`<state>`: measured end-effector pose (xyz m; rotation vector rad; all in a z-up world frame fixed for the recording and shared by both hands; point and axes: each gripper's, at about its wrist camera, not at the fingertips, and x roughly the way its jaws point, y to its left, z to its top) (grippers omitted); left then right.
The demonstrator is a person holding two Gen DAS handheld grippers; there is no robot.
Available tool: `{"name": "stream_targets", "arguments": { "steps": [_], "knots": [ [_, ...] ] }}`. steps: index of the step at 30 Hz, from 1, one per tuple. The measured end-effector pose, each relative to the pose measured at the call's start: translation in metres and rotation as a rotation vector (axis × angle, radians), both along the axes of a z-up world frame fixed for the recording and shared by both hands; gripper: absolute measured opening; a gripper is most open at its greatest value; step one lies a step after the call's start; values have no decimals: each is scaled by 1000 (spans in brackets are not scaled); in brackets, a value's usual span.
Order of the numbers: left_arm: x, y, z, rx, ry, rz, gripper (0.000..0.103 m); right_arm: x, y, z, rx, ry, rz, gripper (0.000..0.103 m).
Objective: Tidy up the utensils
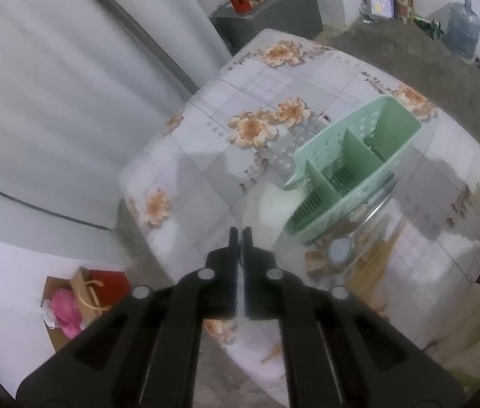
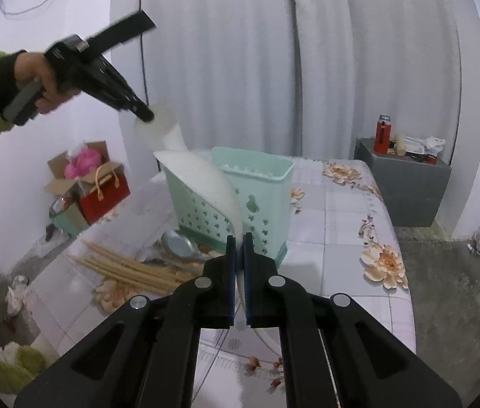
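A mint-green utensil caddy (image 1: 348, 166) with dividers stands on the floral table (image 1: 257, 81); it also shows in the right wrist view (image 2: 257, 197). My right gripper (image 2: 238, 238) is shut on the handle of a white soup spoon (image 2: 205, 176), its bowl raised in front of the caddy. My left gripper (image 1: 240, 231) is shut on a second white spoon (image 1: 267, 207); from the right wrist view it (image 2: 144, 115) holds that spoon (image 2: 161, 129) above the caddy's left side. Wooden chopsticks (image 2: 131, 265) and a metal spoon (image 2: 178, 243) lie beside the caddy.
A grey stand (image 2: 406, 183) with a red flask (image 2: 383, 134) is at the table's far right. A cardboard box with a red bag (image 2: 100, 190) sits on the floor to the left. White curtains (image 2: 308, 68) hang behind.
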<state>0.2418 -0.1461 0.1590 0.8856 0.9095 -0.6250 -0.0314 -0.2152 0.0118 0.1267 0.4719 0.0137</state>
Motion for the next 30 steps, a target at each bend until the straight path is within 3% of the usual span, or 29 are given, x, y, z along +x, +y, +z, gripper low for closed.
{"name": "stream_targets", "arguments": {
  "steps": [3, 5, 7, 8, 10, 14, 18, 23, 30],
  "knots": [
    [8, -6, 4, -96, 47, 29, 1, 1, -9, 9, 38, -27, -10, 4],
    [13, -3, 9, -217, 101, 46, 14, 5, -17, 16, 76, -49, -11, 4],
    [15, 4, 15, -342, 105, 65, 60, 10, -25, 27, 127, -83, -4, 4],
    [14, 14, 19, -420, 59, 91, 63, 13, -29, 32, 148, -100, 2, 4],
    [8, 25, 21, -487, 2, 124, 63, 20, -35, 44, 183, -139, 13, 4],
    [-10, 57, 17, -612, -9, 175, 69, 37, -49, 68, 254, -214, 35, 4],
    [-39, 101, -1, -728, -35, 241, 82, 64, -65, 84, 364, -283, 84, 4],
    [-90, 152, -46, -780, -69, 342, 87, 108, -77, 78, 505, -307, 158, 4],
    [-118, 209, -95, -823, 51, 527, 87, 152, -75, 27, 569, -263, 143, 4]
  ]
}}
